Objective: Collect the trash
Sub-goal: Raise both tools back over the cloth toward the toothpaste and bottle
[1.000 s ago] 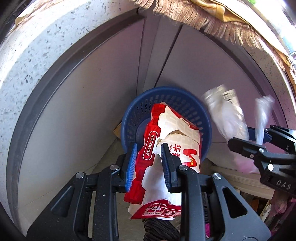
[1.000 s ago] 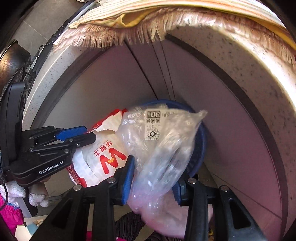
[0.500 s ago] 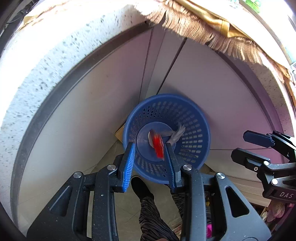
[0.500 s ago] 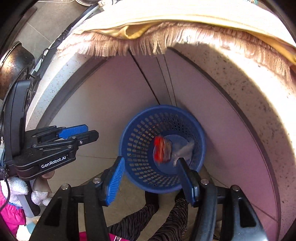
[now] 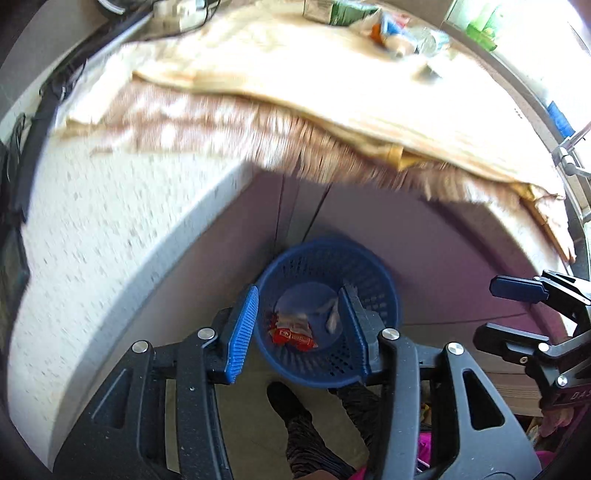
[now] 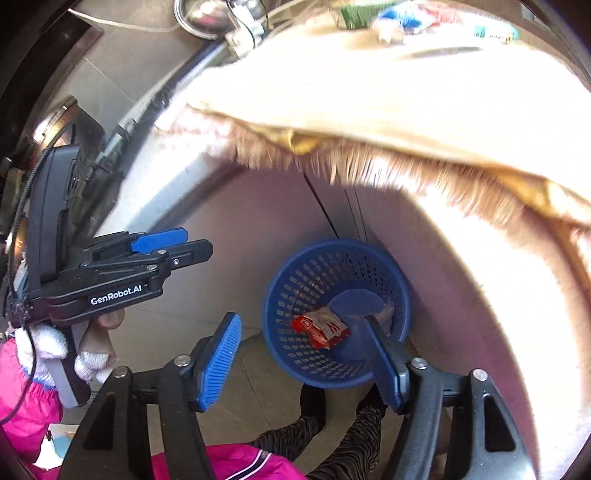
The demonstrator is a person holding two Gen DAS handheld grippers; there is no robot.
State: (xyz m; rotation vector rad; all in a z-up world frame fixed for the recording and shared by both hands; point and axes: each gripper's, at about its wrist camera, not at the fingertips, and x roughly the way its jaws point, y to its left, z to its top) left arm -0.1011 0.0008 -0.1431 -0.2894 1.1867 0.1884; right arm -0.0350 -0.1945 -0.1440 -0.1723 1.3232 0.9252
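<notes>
Presently both tongs stand wide apart and carry nothing. The left tongs (image 5: 299,328) hang above the blue basket (image 5: 384,295), their blue-padded fingers (image 5: 242,330) framing its mouth from above without touching it. The right tongs (image 6: 303,362) are likewise spread, one finger over the floor to the side of the basket (image 6: 280,310) and the other across its rim.

The basket is a perforated plastic bin standing on the floor against a pale mauve cabinet front (image 5: 461,258), below the edge of a speckled stone surface (image 5: 96,229). Inside it, on the bottom, lies a red-and-white wrapper (image 5: 291,330), crumpled and resting toward the near wall; the right wrist view shows the same wrapper (image 6: 321,326). Beside it lies a clear plastic bag (image 5: 332,314), partly hidden behind a finger in both views.

A fringed beige cloth (image 5: 332,96) covers the surface and overhangs its edge above the basket. At the far end of the cloth sit several blurred packets and bottles (image 5: 399,35), not identifiable. The person's legs in dark patterned trousers (image 6: 291,432) stand just in front of the basket.
</notes>
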